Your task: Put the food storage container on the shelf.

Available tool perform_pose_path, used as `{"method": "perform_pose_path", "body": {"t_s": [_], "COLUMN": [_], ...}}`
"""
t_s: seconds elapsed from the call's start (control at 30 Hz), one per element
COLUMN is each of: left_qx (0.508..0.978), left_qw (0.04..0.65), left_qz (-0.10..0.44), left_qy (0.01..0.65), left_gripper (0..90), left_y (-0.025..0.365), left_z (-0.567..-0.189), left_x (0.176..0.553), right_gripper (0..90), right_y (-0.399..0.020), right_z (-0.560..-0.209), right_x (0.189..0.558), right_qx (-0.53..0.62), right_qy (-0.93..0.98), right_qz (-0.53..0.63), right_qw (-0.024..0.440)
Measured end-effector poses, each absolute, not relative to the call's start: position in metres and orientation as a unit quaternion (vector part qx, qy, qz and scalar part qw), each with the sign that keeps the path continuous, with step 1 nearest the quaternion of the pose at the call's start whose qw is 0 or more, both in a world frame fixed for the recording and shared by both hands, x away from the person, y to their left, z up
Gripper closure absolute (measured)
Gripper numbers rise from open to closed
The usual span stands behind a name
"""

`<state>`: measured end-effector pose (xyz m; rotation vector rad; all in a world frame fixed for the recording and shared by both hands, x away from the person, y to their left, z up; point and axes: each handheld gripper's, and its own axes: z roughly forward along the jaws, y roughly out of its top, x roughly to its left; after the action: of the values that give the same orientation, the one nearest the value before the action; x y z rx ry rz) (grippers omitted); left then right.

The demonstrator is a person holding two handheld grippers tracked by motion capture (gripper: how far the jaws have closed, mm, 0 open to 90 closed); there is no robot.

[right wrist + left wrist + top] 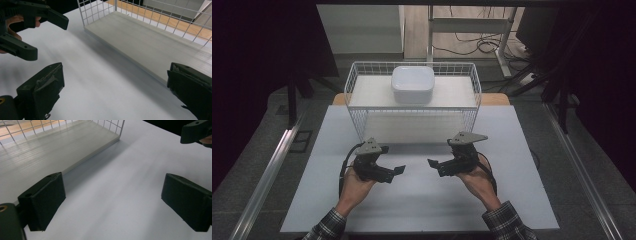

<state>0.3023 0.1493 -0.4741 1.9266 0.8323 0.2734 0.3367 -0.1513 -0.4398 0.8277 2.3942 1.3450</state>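
At 12 o'clock on the white table (422, 200), a white lidded container (412, 84) sits atop the wire basket (362, 125). Left gripper (401, 169) and right gripper (431, 162) hover at 6 o'clock, jaws wide apart, holding nothing. Risk: smooth rounded container may slip from the jaws; reaching arms could snag the basket rim.
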Motion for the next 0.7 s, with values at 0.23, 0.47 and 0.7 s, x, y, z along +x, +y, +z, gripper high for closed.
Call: {"method": "perform_pose_path", "body": {"t_s": [0.23,0.47,0.7], "left_qx": [0.789,0.793,0.795], "left_qw": [0.493,0.486,0.478], "left_qz": [0.110,0.110,0.106], "left_qy": [0.349,0.351,0.358], "left_gripper": [5.1,5.1,5.1], "left_y": [0.153,0.156,0.161], "left_z": [-0.482,-0.489,-0.497], "left_x": [0.291,0.279,0.269], "right_gripper": [0.9,1.0,1.1], "right_y": [-0.155,-0.157,-0.159], "right_z": [-0.449,-0.457,-0.461], "right_x": [0.327,0.317,0.310], "right_qx": [0.287,0.285,0.283], "right_qy": [0.831,0.837,0.841], "right_qz": [0.457,0.447,0.441], "right_qw": [0.137,0.135,0.135]}}
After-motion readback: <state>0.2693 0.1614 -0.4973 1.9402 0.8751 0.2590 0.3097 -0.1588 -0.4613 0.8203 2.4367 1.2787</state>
